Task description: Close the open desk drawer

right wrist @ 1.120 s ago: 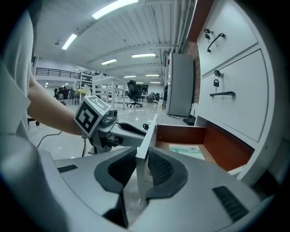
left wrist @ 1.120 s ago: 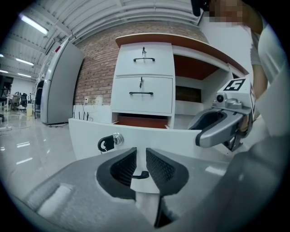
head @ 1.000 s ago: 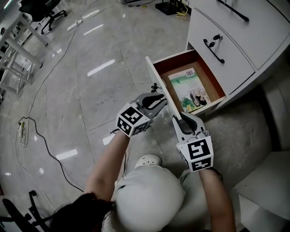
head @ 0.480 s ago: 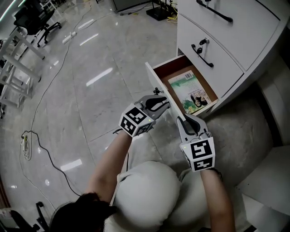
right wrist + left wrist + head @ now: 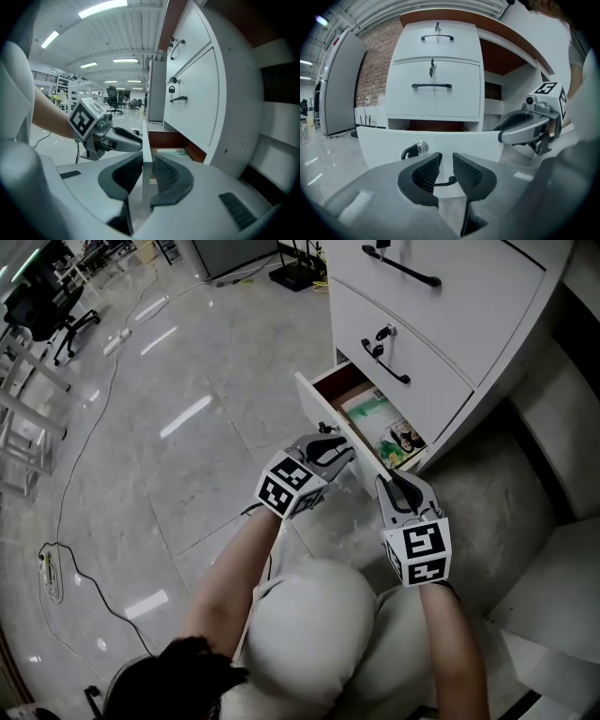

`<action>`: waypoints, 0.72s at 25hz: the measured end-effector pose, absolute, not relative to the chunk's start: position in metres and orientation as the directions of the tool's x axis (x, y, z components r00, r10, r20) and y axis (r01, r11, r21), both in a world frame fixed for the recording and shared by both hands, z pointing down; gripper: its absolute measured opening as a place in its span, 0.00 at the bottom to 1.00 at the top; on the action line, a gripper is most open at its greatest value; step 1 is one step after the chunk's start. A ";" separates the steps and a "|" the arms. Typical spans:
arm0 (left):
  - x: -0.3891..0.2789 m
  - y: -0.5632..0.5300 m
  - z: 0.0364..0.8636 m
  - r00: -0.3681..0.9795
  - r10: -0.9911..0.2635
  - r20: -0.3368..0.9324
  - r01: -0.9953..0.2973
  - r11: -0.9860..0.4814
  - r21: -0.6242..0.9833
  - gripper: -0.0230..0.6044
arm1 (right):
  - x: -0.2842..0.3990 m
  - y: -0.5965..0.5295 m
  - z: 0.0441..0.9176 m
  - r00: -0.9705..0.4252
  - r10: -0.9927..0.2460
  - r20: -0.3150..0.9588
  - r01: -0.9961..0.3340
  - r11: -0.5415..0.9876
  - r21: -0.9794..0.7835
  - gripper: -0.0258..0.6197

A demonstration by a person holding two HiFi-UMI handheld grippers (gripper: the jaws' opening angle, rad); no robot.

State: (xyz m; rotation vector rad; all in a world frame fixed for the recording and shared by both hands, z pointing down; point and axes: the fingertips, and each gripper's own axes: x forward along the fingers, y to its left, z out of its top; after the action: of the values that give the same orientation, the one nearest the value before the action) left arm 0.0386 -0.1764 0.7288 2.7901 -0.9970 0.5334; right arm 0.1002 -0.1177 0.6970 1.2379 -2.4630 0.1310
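The desk drawer point(image 5: 327, 424) stands partly pulled out at the bottom of a white drawer unit point(image 5: 441, 320) directly ahead of both tools, under the brown-edged counter point(image 5: 497, 33). The right tool point(image 5: 389, 482) has its jaws closed on the end edge of the white drawer front point(image 5: 146, 140), which runs upright between its ribbed pads; these jaws have just been closing. The left tool point(image 5: 337, 448) sits just to its left against the face of the drawer front, its jaws a narrow gap apart and not gripping; they have just been opening, and the black drawer handle point(image 5: 449, 180) shows through the gap just beyond the pads. A round key lock point(image 5: 421, 147) sits on the panel above and left of those pads. Inside the drawer, beyond the right tool, lies a green-covered booklet point(image 5: 379, 422) on the brown bottom. Two closed drawers with black handles and keys rise above the open one. Under the tools spreads a glossy, pale grey marble-patterned floor point(image 5: 178, 456) that mirrors ceiling lights; a thin cable point(image 5: 77, 486) snakes across it far to the left of the left tool, and a black office chair point(image 5: 42, 298) stands further off. The left gripper view shows a red brick wall point(image 5: 377, 70) and a tall grey cabinet point(image 5: 336, 89) left of the unit; the right gripper view shows a long hall with strip lights point(image 5: 108, 7).
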 end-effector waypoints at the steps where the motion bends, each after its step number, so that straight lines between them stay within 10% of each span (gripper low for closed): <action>1: 0.041 -0.178 0.728 0.720 -0.586 0.371 -0.633 -0.774 0.006 0.16 | 0.103 -0.118 0.695 -0.533 -0.759 0.374 -0.793 0.602 0.093 0.15; 18: 0.055 -0.190 0.728 0.702 -0.579 0.414 -0.639 -0.769 0.007 0.19 | 0.094 -0.122 0.663 -0.568 -0.742 0.357 -0.758 0.640 0.123 0.14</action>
State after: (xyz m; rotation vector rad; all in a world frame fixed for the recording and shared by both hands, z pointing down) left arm 0.0555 -0.1902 0.7276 2.7580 -0.9934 0.5940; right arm 0.0937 -0.1218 0.6625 1.1897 -2.4864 0.0610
